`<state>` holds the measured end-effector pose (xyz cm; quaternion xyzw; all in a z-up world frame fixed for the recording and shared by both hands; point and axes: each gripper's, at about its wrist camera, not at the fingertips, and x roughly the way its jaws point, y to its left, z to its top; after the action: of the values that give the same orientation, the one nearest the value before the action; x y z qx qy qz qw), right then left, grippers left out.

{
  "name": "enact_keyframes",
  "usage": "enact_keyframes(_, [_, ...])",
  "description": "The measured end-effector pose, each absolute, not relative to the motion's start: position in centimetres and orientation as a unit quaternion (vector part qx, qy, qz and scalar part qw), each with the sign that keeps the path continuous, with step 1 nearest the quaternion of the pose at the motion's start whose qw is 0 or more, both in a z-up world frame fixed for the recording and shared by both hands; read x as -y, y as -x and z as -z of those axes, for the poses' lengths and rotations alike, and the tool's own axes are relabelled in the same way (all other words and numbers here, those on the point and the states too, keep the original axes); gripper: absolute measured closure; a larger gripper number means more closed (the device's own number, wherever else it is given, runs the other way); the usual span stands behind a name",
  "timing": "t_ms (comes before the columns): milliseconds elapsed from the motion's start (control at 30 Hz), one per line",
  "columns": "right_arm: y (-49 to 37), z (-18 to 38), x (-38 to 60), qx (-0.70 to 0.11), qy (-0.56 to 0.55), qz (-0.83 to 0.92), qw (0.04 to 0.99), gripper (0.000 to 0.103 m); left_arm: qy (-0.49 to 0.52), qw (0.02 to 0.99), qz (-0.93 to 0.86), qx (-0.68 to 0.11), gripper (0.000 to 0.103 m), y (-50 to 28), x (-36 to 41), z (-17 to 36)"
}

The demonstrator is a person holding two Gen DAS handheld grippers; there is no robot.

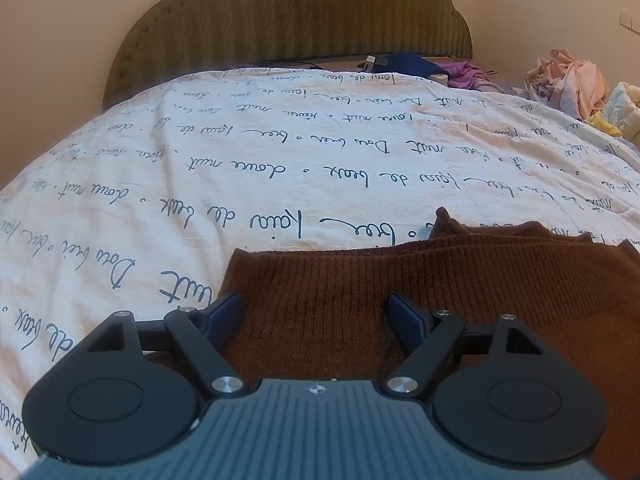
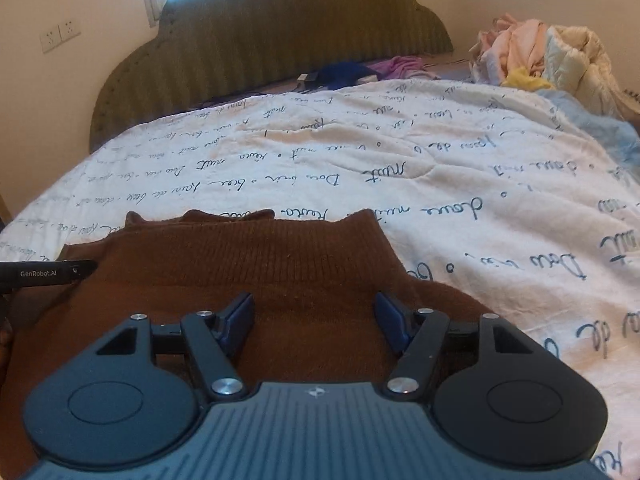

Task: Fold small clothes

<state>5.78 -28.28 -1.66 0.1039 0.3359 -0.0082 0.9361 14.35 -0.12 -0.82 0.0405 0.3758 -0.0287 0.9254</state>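
Both wrist cameras sit low over the bed, close above a brown sweater [image 1: 400, 280] [image 2: 248, 264], facing along their fingers toward the green headboard [image 1: 296, 20] [image 2: 280, 28]. The left view looks from the sweater's left side, the right from its right. They share the script-printed duvet [image 1: 200, 168] [image 2: 440, 168] and clothes pile [image 1: 568, 80] [image 2: 536, 52].

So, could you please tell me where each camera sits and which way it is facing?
Left wrist: on the left claw, low over the brown ribbed knit garment, facing the green padded headboard; its own open fingers show.
Right wrist: on the right claw, facing likewise; its open fingers show, and another black tool at the left edge.
Shared: garment, white script-printed quilt, headboard, pastel clothes pile.
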Motion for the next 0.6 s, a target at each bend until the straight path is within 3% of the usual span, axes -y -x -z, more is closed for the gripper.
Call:
enact_keyframes(100, [-4.9, 1.8, 27.0, -0.323, -0.057, 0.0, 0.945, 0.024, -0.041, 0.925, 0.027, -0.376, 0.021, -14.4, 0.1, 0.8])
enact_keyframes(333, [-4.8, 3.3, 29.6, -0.326, -0.12, 0.004, 0.938, 0.024, 0.004, 0.936, 0.059, -0.347, 0.021, -8.9, -1.2, -2.7])
enact_keyframes(400, [-4.8, 3.3, 29.4, -0.325, -0.117, 0.005, 0.939, 0.024, 0.015, 0.937, 0.088, -0.337, 0.015, -6.6, -1.3, -3.6])
enact_keyframes(533, [-5.2, 3.4, 29.7, -0.324, -0.125, 0.003, 0.938, 0.024, -0.002, 0.92, 0.089, -0.381, 0.014, -5.8, -0.9, -1.3])
enact_keyframes(600, [-5.4, 3.3, 29.7, -0.328, -0.119, 0.009, 0.937, 0.024, -0.032, 0.927, 0.079, -0.366, 0.012, -5.5, -0.7, -0.2])
